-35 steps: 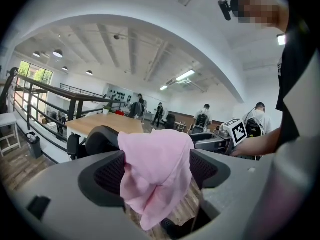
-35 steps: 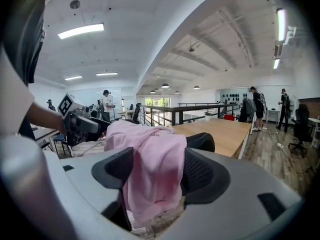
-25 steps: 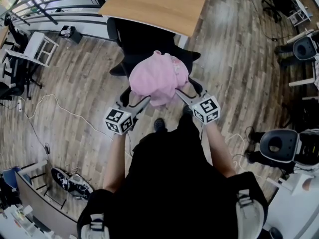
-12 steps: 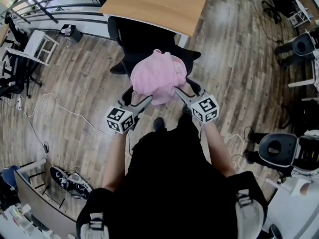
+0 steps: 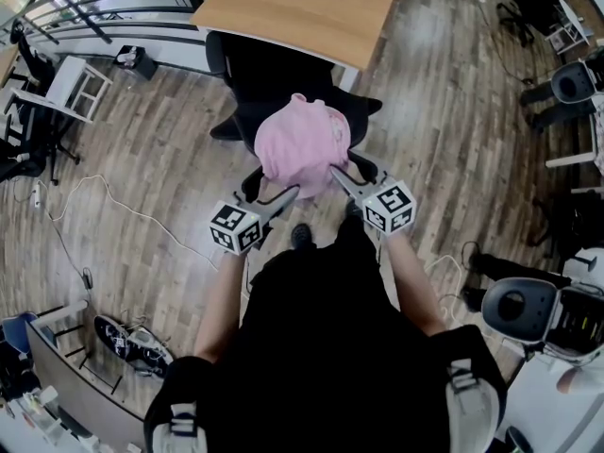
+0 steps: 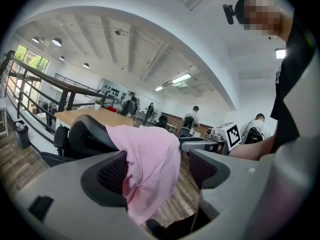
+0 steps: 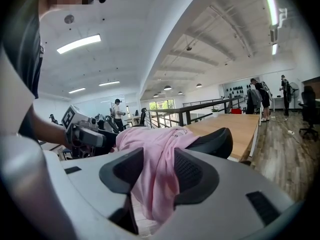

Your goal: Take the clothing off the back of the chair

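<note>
Pink shirt draped over chair back at 12 o'clock, soft, light, floppy, so pinch the hanging hem: right hand-held gripper at its 5 o'clock has just been closing and grasps fabric, left hand-held gripper at 7 o'clock released around cloth.

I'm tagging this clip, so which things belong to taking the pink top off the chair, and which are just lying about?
For the job: pink top; black chair; left tool, open, the top's edge between its jaws; right tool, jaws just closing on the top between them.
Lying about: wooden desk; shoes; white stool.
</note>
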Demonstrator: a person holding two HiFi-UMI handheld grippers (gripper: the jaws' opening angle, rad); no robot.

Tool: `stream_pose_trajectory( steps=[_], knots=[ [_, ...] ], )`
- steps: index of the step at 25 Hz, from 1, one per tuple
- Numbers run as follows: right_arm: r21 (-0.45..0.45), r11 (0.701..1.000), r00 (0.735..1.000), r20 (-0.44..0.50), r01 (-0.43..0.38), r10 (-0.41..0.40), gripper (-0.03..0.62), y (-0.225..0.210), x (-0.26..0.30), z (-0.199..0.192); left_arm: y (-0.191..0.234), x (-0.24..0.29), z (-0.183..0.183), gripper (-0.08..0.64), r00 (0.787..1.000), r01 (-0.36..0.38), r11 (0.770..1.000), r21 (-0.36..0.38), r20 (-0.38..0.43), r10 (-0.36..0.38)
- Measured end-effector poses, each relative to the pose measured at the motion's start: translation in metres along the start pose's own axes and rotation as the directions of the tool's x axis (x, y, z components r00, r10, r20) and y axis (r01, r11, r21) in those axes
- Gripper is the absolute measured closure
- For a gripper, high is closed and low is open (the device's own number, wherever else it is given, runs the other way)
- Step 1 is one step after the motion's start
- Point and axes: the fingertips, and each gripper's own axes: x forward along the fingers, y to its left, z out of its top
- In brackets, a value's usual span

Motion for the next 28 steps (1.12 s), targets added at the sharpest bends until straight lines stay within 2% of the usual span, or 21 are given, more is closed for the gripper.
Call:
stream_pose_trajectory(
  steps=[9,14,17,19,25,28],
  knots=[
    [0.012,1.0,1.0,-0.004,-0.022,0.022,0.44,0.009,0.005,-0.001,-0.005,0.006,-0.006,0.237,0.999,0.003,1.0,0.015,-0.037,-0.002],
    [0.059,0.998,0.998,-0.049,-0.032,0.035,0.455,0.02,0.006,0.002,-0.013,0.01,-0.007,0.252,0.997,0.03,0.998,0.046,-0.068,-0.027],
    [0.042,0.998,0.998,-0.012,-0.056,0.057,0.461,0.021,0.012,0.001,-0.018,0.015,-0.009,0.252,0.995,0.049,0.995,0.083,-0.092,-0.042],
    [0.045,0.997,0.998,-0.007,-0.06,0.06,0.463,0.022,0.014,0.001,-0.017,0.017,-0.009,0.258,0.995,0.054,0.996,0.075,-0.091,-0.047],
    [0.038,0.993,0.992,-0.053,-0.113,0.114,0.465,0.035,0.022,0.004,-0.014,0.019,-0.008,0.293,0.993,0.058,0.995,0.076,-0.103,-0.049],
    [0.027,0.99,0.988,-0.065,-0.138,0.14,0.468,0.042,0.026,0.001,-0.013,0.02,-0.009,0.333,0.993,0.049,0.994,0.095,-0.113,-0.038]
  ],
)
